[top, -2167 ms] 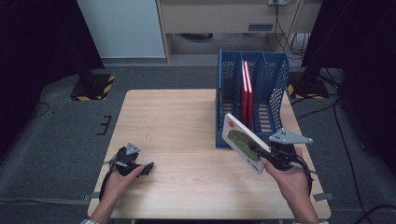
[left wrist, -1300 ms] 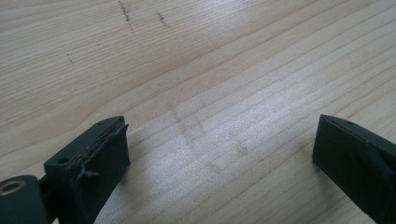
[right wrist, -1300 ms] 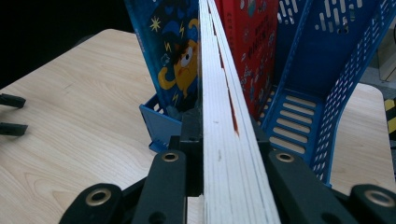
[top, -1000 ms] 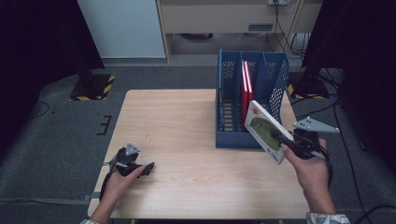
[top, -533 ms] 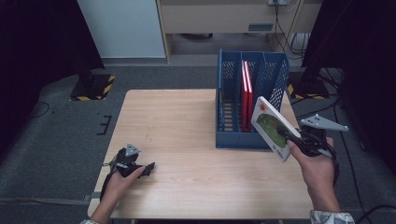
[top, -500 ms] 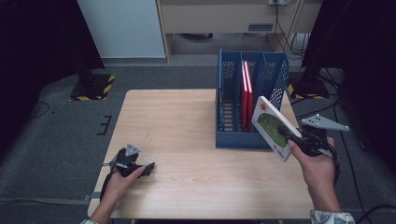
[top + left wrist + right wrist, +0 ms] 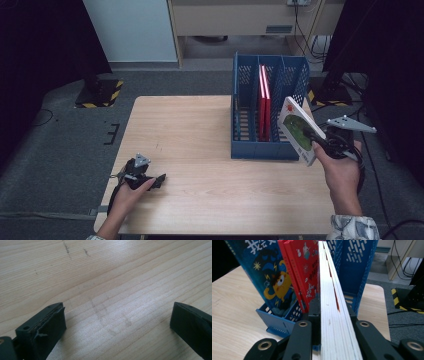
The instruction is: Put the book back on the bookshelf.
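The left gripper rests on the table, jaws spread wide and empty. The right gripper, clamped on a white book, holds it tilted just beside the blue rack. To file it well, the book should be stood upright and lined up with the free right-hand slot beside the red books before lowering.

The high view looks forward and down at the whole surface; each gripper view looks closely along its jaws.
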Available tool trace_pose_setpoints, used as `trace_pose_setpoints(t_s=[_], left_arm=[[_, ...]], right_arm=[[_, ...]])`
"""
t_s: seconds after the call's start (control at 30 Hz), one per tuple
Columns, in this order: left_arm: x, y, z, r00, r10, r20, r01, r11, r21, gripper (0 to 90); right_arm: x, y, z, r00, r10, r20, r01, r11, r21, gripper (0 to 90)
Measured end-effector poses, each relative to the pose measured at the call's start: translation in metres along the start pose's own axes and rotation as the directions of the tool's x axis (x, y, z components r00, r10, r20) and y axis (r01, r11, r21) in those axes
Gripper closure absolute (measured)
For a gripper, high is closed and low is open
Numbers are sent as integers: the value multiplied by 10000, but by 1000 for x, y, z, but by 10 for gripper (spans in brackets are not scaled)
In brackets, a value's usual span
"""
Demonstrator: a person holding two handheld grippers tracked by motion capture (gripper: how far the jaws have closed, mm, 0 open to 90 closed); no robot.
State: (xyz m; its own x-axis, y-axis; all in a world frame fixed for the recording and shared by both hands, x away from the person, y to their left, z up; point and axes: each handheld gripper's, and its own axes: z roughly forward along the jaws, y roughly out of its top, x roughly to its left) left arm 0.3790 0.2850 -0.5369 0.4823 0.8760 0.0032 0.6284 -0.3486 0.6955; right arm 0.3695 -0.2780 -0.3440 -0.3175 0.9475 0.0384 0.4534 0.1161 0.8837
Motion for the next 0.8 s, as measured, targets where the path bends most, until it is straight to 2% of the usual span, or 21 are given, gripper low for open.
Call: trace_pose_setpoints(t_s=[0.53, 0.8], left_arm=[[0, 0, 0, 10000, -1, -1, 1, 10000, -6, 0], [0, 0, 0, 10000, -3, 2, 3, 10000, -8, 0]], right_arm=[[-8, 14, 16, 9975, 180, 677, -170, 9998, -142, 759], [-9, 18, 22, 9963, 235, 822, -221, 9996, -185, 759]])
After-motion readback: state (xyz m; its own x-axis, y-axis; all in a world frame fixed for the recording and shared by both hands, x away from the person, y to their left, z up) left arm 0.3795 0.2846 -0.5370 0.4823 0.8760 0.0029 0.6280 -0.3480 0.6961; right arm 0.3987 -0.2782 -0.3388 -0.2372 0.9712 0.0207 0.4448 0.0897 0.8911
